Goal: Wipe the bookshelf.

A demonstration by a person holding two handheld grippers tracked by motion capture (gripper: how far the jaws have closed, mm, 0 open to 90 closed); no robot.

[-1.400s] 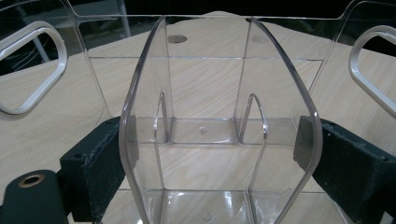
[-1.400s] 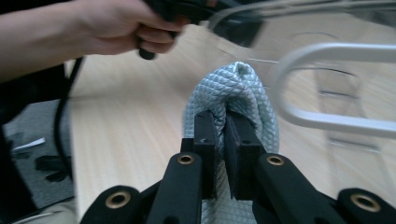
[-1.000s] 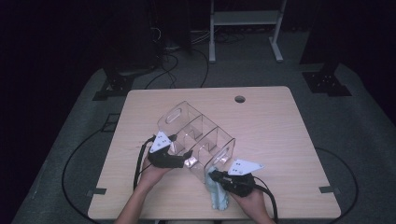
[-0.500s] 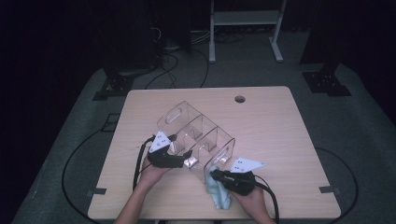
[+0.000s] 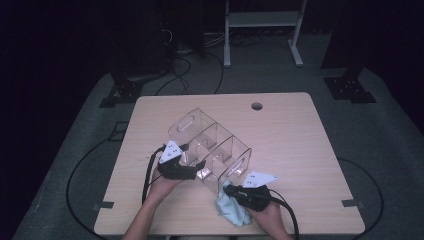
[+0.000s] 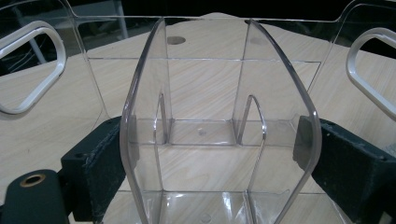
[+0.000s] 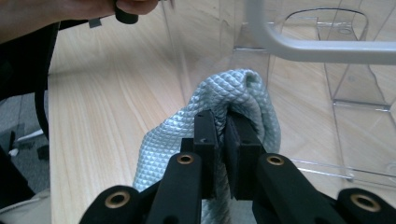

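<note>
Right gripper view: cloth [image 7: 210,112] weave | high view: table [image 5: 310,150]

One clear organizer [image 5: 210,150], one light-blue cloth [image 5: 231,210], two tools: left tool [image 5: 197,167], right tool [image 5: 226,189], on one table [image 5: 300,145].

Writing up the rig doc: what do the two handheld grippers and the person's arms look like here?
Both the left gripper and the right gripper have matte black bodies, each topped by a pale three-cornered plate with small dark marks. Black cables trail from both. Close up, the jaws are black with rough dark pads and brass-coloured rivets. Forearms are bare, no sleeves visible.
</note>
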